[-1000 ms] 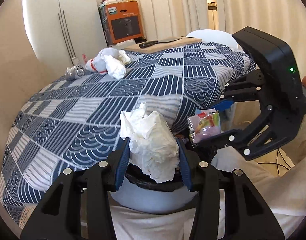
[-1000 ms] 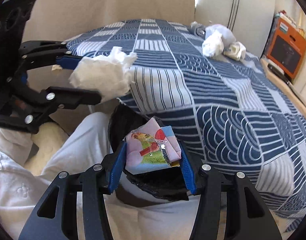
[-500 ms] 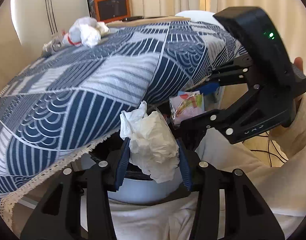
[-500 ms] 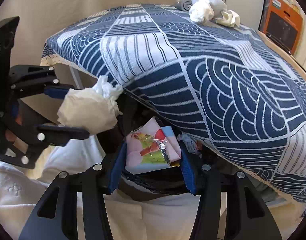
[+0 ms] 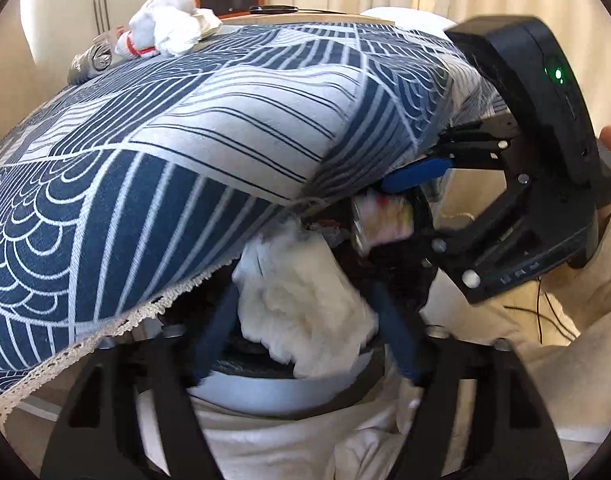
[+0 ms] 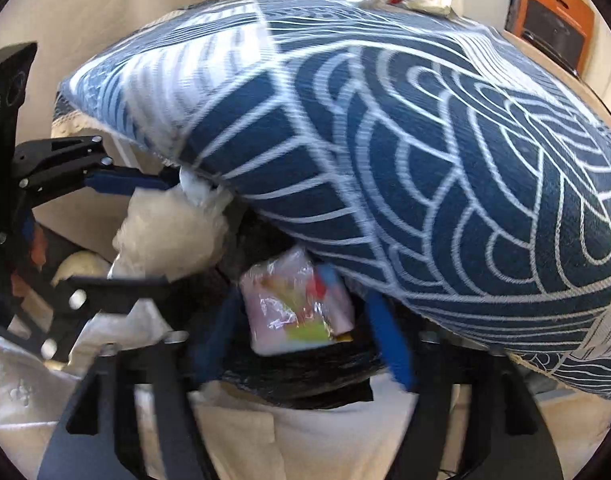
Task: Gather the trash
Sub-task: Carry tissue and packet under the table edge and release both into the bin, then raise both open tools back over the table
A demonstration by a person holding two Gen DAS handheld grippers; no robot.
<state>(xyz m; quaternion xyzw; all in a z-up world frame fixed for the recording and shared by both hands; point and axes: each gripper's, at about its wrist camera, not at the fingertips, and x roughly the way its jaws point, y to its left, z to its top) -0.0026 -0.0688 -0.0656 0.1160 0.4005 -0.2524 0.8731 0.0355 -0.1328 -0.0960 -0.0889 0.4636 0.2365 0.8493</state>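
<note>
crumpled tissue (image 5: 305, 304) dropping clear between the left tool (image 5: 305, 336)'s widening jaws, over the black-lined bin (image 5: 273, 392) tucked under the bench edge | snack wrapper (image 6: 301, 304) loose between the right tool (image 6: 305, 344)'s jaws, likewise spreading | keeping both tools over the bin mouth, clear of the tablecloth (image 5: 153, 168), until both pieces are falling in | more trash (image 5: 165, 32) waiting at the far end

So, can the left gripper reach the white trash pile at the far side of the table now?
Probably not as things stand. The left gripper, jaws opening around a crumpled tissue, is below the table edge over the bin; the white trash pile lies across the tablecloth.
</note>
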